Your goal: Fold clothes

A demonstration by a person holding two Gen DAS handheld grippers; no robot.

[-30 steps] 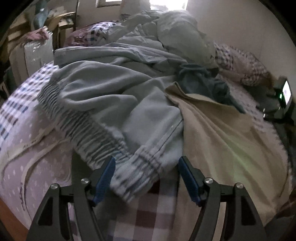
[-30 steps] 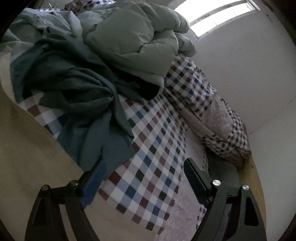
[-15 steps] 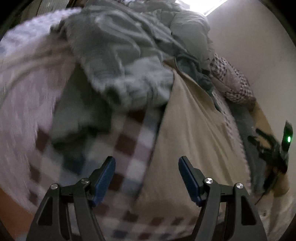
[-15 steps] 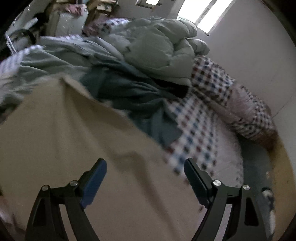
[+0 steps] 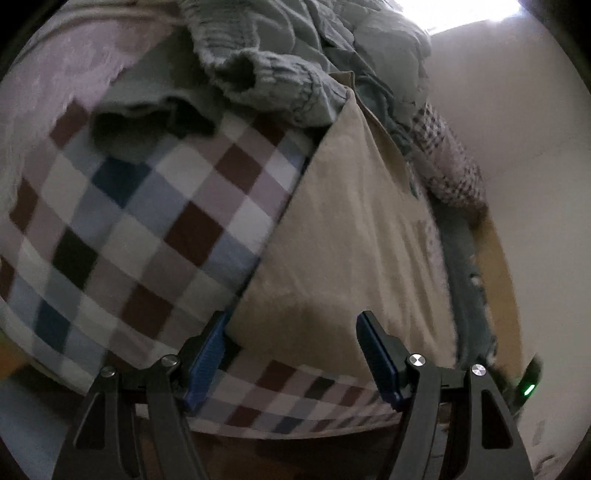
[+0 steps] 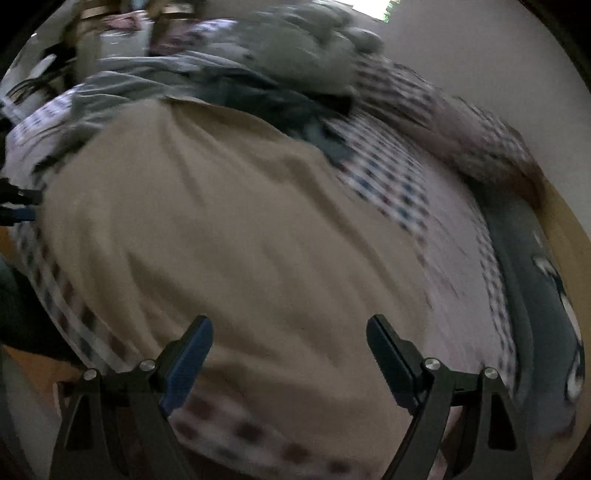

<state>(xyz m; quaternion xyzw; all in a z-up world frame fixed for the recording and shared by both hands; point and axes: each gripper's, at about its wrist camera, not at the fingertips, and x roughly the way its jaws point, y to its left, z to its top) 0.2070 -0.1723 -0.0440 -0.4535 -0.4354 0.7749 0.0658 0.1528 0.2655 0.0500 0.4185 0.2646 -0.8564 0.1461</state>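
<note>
A beige garment (image 5: pixel 351 236) lies spread flat on the checked bedsheet (image 5: pixel 140 221), its near corner at the bed's front edge. My left gripper (image 5: pixel 291 332) stands open just over that near left corner, nothing pressed between its blue pads. In the right wrist view the same beige garment (image 6: pixel 229 236) fills the middle, and my right gripper (image 6: pixel 290 336) hangs open above its near hem, holding nothing. Grey-blue trousers with a ribbed cuff (image 5: pixel 273 77) lie bunched behind the beige piece. A dark teal garment (image 6: pixel 295 107) is crumpled at its far end.
A pale green duvet (image 6: pixel 306 44) is heaped at the head of the bed with a checked pillow (image 6: pixel 480 140) to its right. A white wall (image 5: pixel 517 147) runs along the right. A grey mat (image 6: pixel 535 295) lies beside the bed. Cluttered furniture (image 6: pixel 110 29) stands far left.
Both grippers swept from the piled clothes toward the near edge of the bed and tilted down. The left now sits at the beige garment's corner, the right over its hem. Jaws unchanged.
</note>
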